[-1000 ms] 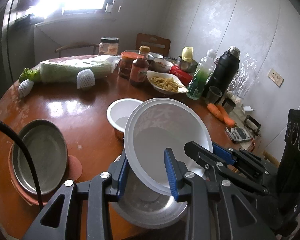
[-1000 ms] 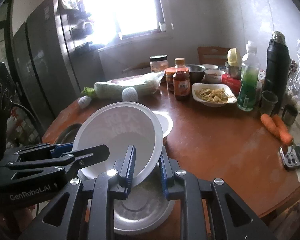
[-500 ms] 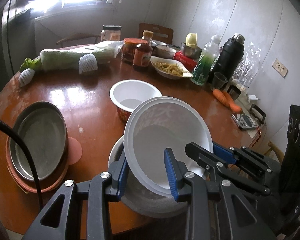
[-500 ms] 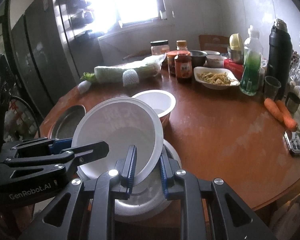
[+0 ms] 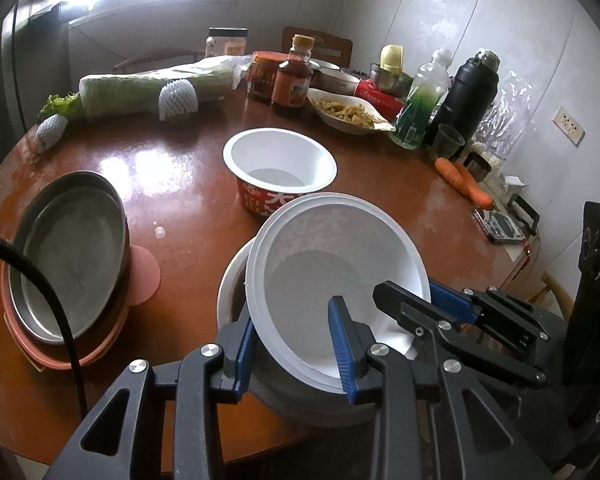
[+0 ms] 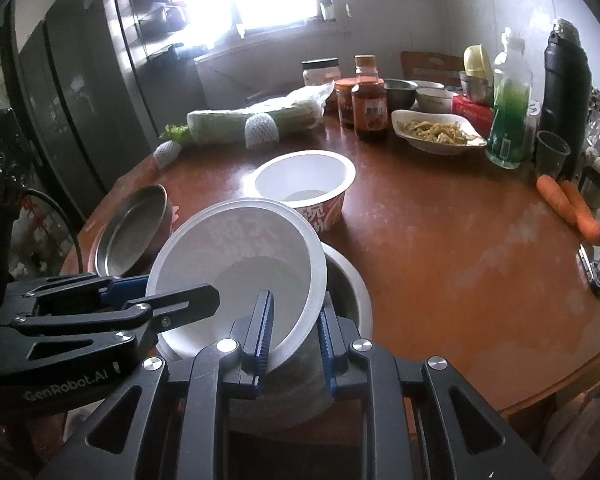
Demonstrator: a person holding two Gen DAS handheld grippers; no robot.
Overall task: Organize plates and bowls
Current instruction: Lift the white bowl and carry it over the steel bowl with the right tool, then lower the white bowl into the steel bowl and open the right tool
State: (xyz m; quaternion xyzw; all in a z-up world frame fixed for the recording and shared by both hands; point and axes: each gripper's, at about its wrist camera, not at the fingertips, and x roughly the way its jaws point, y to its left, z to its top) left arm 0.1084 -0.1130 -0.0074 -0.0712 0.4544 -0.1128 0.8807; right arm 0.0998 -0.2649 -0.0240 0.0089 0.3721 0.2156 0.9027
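- Both grippers are coming down together since the earlier frames, carrying the white plastic bowl [image 5: 336,280] lower until it is sinking, tilted, into the metal bowl [image 6: 350,280] near the front edge of the bench [image 5: 180,168]; the noodle bowl [image 5: 280,168] now shows clear beyond it.
- The left gripper [image 5: 296,340] is standing nearly closed, clamping the near rim and wall of the white plastic bowl, one pad inside and one outside.
- The right gripper [image 6: 294,336] is likewise standing nearly closed, pinching the rim on the opposite side of the near edge.
- Handling, as judged: the white plastic bowl is appearing thin-walled and light, likely flexing under a pinch and smooth enough to slip; the rim is reading as the stiffest place to take hold, which is where both grippers are gripping.
- The metal bowl is looking rigid and stable enough to be receiving the nested bowl.
- The white plastic bowl is resting partly inside the metal bowl, its far rim raised; whether its base is touching the bottom cannot be told.
- Further out, a steel plate [image 5: 72,256] is lying in a pink tray [image 5: 140,276] at the left, well apart from the stack.
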